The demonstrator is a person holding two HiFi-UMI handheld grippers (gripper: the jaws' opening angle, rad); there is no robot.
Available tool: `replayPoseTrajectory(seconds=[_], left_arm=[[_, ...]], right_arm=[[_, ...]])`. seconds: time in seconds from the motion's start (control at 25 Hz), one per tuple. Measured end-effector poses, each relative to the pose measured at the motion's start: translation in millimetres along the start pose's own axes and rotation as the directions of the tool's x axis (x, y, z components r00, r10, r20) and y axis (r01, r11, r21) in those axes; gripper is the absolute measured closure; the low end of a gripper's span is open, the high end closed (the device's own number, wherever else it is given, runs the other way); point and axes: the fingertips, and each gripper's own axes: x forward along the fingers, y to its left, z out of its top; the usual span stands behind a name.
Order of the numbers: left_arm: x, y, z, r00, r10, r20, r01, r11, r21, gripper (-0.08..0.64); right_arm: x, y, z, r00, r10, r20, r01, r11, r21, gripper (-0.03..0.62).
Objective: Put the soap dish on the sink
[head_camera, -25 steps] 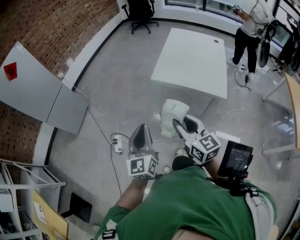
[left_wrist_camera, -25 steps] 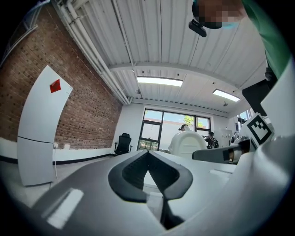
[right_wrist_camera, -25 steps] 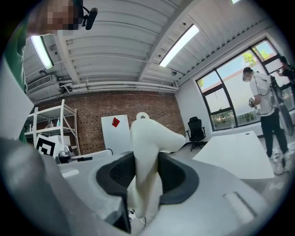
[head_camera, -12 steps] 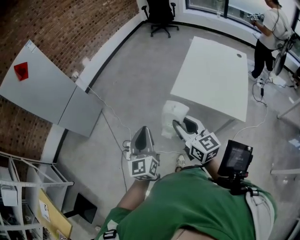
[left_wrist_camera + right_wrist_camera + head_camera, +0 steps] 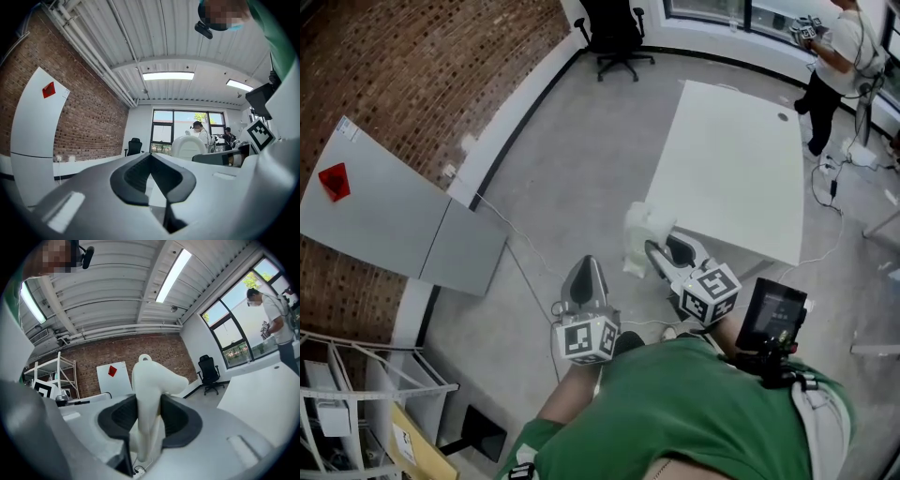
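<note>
The white soap dish (image 5: 643,234) (image 5: 151,394) stands on edge between the pads of my right gripper (image 5: 662,251) (image 5: 149,414), which is shut on it and points level. It hangs over the grey floor, near the corner of a white table (image 5: 741,159). My left gripper (image 5: 585,269) (image 5: 150,157) is held level beside it, to the left, with its jaw tips together and nothing between them. No sink shows in any view.
An office chair (image 5: 614,33) stands at the far wall. A person (image 5: 836,47) stands beyond the table by the windows. Grey boards (image 5: 389,216) lean on the brick wall at left. Cables and a power strip (image 5: 559,307) lie on the floor; a metal rack (image 5: 356,375) is at the lower left.
Both grippers have travelled across the floor with the person, and the table's near corner now lies closer to the soap dish. The grip on the dish is the same.
</note>
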Motion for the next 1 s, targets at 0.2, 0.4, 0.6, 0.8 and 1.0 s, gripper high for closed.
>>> replayPoseTrajectory(seconds=[0.2,0.4,0.6,0.8,1.0], left_arm=[[32,10,-3,1.000,-0.013,-0.024,0.013,1.000,-0.011,0.555],[69,14,-14,0.995,-0.082,-0.056,0.081,0.996,-0.029,0.555],[127,11,-29,0.984,-0.165,-0.064,0.162,0.985,-0.055,0.555],[184,41,-40,0.969,-0.239,-0.060,0.233,0.968,-0.094,0.555],[251,64,-23,0.958,-0.280,-0.067,0.271,0.956,-0.116,0.555]], right_arm=[[19,-19,9,1.000,-0.028,-0.001,0.028,1.000,0.000,0.456],[38,-41,2,0.996,-0.089,-0.026,0.090,0.996,0.017,0.456],[58,-79,14,0.985,-0.171,-0.001,0.171,0.984,0.046,0.456],[104,-108,9,0.963,-0.270,-0.028,0.271,0.962,0.039,0.456],[153,-137,37,0.944,-0.329,-0.029,0.330,0.942,0.063,0.456]])
